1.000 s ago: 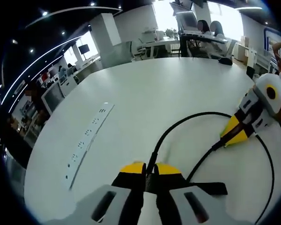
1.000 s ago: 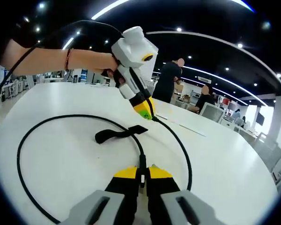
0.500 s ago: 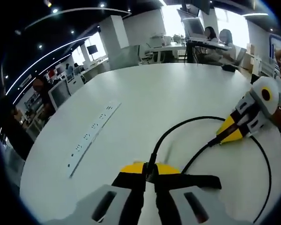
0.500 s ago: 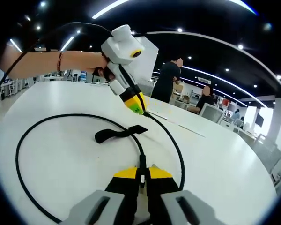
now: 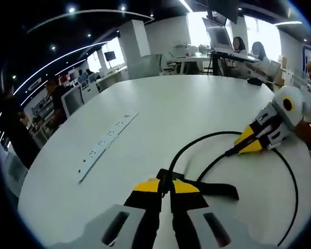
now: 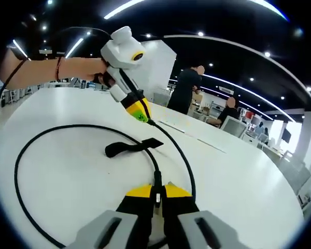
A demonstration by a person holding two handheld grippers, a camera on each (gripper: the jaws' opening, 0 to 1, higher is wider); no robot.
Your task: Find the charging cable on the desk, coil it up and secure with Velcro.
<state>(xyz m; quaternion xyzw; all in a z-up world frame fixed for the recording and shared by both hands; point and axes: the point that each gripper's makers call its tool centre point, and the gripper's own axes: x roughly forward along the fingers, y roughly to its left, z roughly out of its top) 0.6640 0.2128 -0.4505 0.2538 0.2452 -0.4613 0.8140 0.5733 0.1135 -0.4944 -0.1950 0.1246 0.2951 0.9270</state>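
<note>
A black charging cable [image 5: 197, 140] lies in a wide loop [image 6: 78, 126] on the white round table [image 5: 171, 104]. My left gripper [image 5: 166, 185] is shut on one part of the cable near its yellow tips. My right gripper [image 6: 156, 193] is shut on another part. Each gripper appears in the other's view: the right gripper [image 5: 237, 150] comes in from the right, and the left gripper [image 6: 142, 117] hangs over the table, held by a hand. A black Velcro strap [image 6: 129, 147] on the cable lies flat inside the loop, just right of my left jaws [image 5: 220, 190].
A long white power strip [image 5: 106, 145] lies on the table to the left. Desks with monitors and seated people [image 5: 238, 44] stand beyond the far edge. A standing person [image 6: 186, 88] and others are behind the table [image 6: 249, 171].
In the right gripper view, the left gripper has moved left and farther off, drawing its cable end with it and widening the loop. Both grippers stay shut on the cable.
</note>
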